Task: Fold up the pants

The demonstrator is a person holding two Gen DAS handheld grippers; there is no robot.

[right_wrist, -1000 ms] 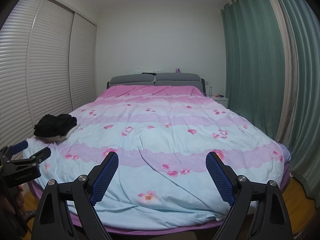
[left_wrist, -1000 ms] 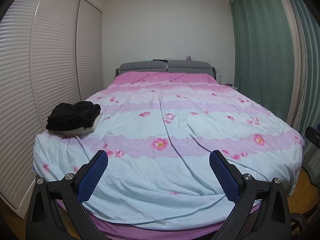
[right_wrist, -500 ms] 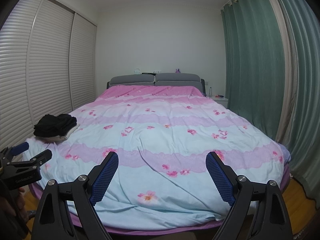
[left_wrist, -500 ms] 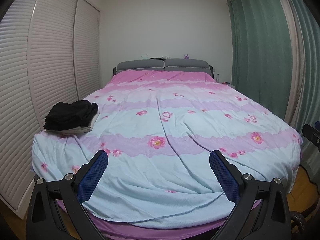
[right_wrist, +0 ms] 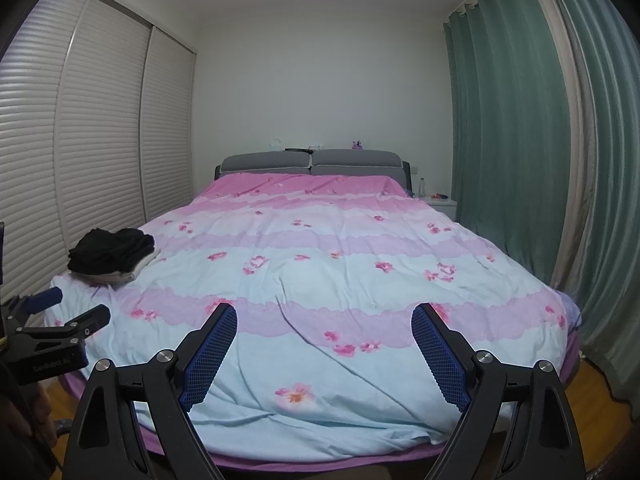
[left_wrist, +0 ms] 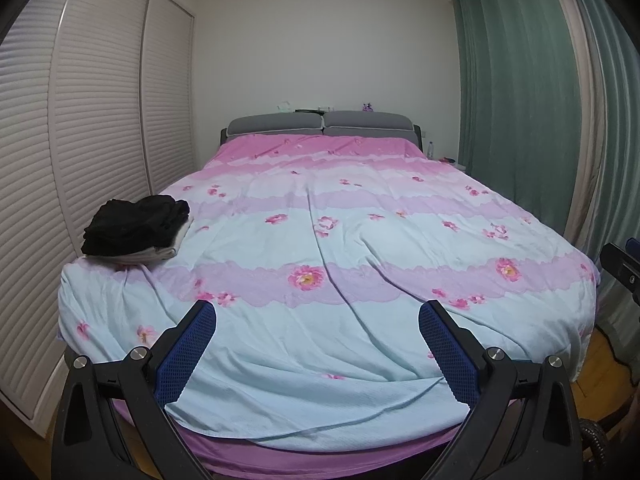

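Pants [left_wrist: 134,222], black and folded, lie on top of a paler folded garment [left_wrist: 158,255] at the near left corner of the bed [left_wrist: 320,360], close to the duvet's left edge. We see the same pile in the right wrist view [right_wrist: 112,255], farther off to the left and smaller.

Our left claw [left_wrist: 318,354] hangs over the foot of the bed with its blue pads wide apart and nothing between them; our right claw [right_wrist: 324,356] is likewise spread wide and empty. Only the right wrist view shows the left claw from the side [right_wrist: 68,318], at the left margin beside the bed's corner, with a dark hand [right_wrist: 20,420] below it. Only the left wrist view shows a piece of the right claw's black body [left_wrist: 622,268] at its right margin.

The floral duvet [right_wrist: 320,280], banded pink, lilac and pale blue, covers the whole bed and is bare apart from the pile. At the far end we see grey headboard cushions [right_wrist: 310,162] with small items on the ledge above them, too small to tell. A white nightstand [right_wrist: 442,204] with a bottle stands at the far right corner.

Louvred wardrobe doors [left_wrist: 92,120] run along the left side, just beside the bed, leaving only a narrow gap by the pile. Green curtains [right_wrist: 504,140] hang along the right side. Wooden floor [right_wrist: 596,384] shows at the near right corner, past the bed's rounded foot.
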